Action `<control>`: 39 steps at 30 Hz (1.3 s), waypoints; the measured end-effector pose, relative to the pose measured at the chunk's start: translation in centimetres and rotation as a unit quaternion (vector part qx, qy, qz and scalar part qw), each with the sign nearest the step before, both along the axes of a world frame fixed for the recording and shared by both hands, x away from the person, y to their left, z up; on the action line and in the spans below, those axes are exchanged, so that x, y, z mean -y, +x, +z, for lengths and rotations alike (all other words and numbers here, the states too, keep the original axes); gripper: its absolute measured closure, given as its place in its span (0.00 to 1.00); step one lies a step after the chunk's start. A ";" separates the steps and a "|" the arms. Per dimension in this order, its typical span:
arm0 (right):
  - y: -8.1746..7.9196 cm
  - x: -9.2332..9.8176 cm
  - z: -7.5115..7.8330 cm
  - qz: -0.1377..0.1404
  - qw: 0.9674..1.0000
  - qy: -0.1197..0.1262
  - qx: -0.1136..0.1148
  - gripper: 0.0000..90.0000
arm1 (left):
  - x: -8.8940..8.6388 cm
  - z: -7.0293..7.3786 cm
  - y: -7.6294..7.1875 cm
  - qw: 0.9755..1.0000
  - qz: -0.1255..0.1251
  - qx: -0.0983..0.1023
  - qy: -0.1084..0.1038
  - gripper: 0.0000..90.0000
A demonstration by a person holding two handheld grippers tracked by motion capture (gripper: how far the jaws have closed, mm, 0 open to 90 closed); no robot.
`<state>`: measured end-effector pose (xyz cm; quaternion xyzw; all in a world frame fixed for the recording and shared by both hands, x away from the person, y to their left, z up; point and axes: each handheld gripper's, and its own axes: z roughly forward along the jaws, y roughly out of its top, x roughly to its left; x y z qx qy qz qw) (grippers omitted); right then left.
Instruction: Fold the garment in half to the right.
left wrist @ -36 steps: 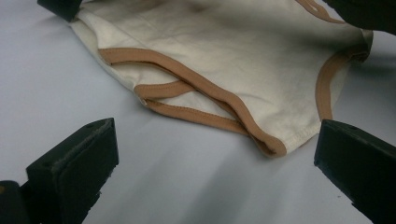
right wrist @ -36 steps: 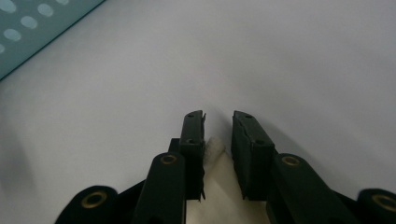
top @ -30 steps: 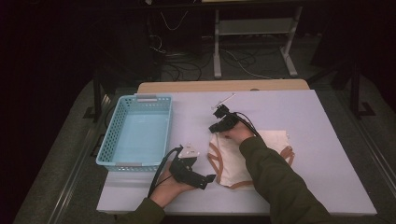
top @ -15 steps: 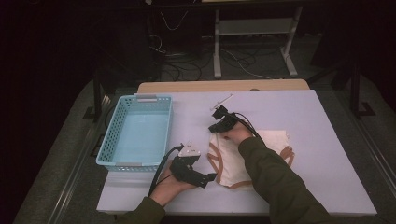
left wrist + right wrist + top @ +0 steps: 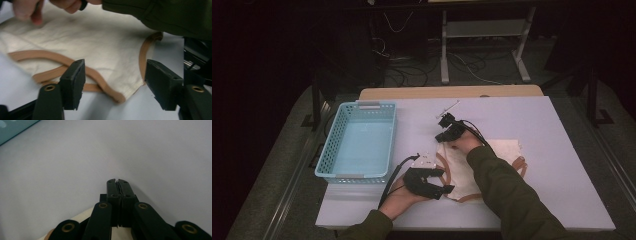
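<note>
Working a cream cloth bag with tan straps, flat on the white table, near side of centre. High view: the right gripper sits at the bag's far left corner, the hand bearing down there; the left gripper lies at the near left corner, beside a tan strap. A blue basket stands well apart to the left, bare table between it and the bag. Left gripper view: the jaws straddle the bag's near corner, one pad over the looping straps, the other just off the seam; they have just been closing, cloth and strap between them, gaps visible both sides, so not yet clamped. The right hand's fingers press the cloth at the far end. Right gripper view: jaws clenched tight together, tips showing nothing between them, white table ahead, a sliver of cloth below; whether fabric is pinched lower down I cannot tell. Judged step: pinning the far corner while taking the near corner for a fold or lift. Next move calls for finishing the closure on hem and strap together without skidding. Room: the table's near edge is close to the left hand; open surface lies right and far.
</note>
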<state>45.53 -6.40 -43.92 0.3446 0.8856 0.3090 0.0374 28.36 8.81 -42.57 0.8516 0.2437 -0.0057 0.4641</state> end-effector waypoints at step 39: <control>-0.2 -0.1 0.0 0.004 1.000 -0.004 0.008 0.97 | 2.7 -2.8 -0.8 0.987 -0.123 0.072 0.078 0.90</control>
